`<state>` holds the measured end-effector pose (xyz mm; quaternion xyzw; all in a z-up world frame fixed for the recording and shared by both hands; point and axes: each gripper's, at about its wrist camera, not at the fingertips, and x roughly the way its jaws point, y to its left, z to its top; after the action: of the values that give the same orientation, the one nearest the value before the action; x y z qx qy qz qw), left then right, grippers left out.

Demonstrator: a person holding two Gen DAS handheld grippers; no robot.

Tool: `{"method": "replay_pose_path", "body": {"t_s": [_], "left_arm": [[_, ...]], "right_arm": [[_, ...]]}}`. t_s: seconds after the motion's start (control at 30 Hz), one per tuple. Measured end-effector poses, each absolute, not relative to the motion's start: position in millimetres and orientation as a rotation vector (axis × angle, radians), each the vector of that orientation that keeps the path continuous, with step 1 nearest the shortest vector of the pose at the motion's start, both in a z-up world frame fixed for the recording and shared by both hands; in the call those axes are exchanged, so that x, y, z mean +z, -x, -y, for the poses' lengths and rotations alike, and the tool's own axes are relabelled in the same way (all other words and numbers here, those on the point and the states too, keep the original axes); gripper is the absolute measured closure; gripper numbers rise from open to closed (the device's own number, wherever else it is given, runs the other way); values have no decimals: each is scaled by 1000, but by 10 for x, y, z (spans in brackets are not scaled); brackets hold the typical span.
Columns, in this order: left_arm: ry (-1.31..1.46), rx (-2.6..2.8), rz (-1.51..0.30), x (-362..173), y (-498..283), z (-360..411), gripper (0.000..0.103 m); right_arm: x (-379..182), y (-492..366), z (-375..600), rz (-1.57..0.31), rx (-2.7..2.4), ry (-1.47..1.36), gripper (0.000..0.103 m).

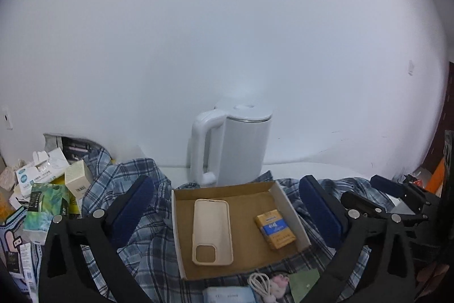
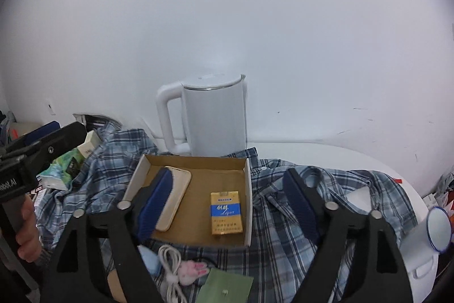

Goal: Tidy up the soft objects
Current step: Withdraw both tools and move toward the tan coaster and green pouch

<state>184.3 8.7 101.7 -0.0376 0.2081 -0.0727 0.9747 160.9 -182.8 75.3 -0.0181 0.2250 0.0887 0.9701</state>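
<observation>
A blue plaid shirt (image 1: 147, 217) (image 2: 283, 220) lies rumpled across the white table. On it sits a cardboard tray (image 1: 292, 206) (image 2: 248, 189) holding a beige phone case (image 1: 211, 229) (image 2: 177, 189) and a yellow-blue pack (image 1: 273, 226) (image 2: 225, 213). My left gripper (image 1: 226, 180) hangs open above the tray with nothing between its blue pads. My right gripper (image 2: 228, 172) is open too, over the tray and shirt, and holds nothing. In front of the tray lie a small pink-white plush (image 1: 276, 283) (image 2: 193, 270), a green pouch (image 2: 224, 287) and a coiled white cable (image 2: 170, 266).
A white kettle (image 1: 238, 144) (image 2: 212, 118) stands behind the tray against the wall. Several small boxes and packets (image 1: 48, 189) are heaped at the left. A white enamel mug (image 2: 435, 229) lies at the right table edge. A hand (image 2: 27, 234) holds the left gripper's handle.
</observation>
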Motion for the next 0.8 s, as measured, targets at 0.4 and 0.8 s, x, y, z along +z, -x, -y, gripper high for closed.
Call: {"method": "replay_pose_path", "body": {"t_s": [0.4,0.8], "left_arm": [[-10,-179,-437,623,-1116,20,0],[-49,-139,-481,-39,-970,66,0]], "right_arm": [[245,-987,1920,-447,147,-11,3],[-266,-901,2157,-480,35,-80,3]]}}
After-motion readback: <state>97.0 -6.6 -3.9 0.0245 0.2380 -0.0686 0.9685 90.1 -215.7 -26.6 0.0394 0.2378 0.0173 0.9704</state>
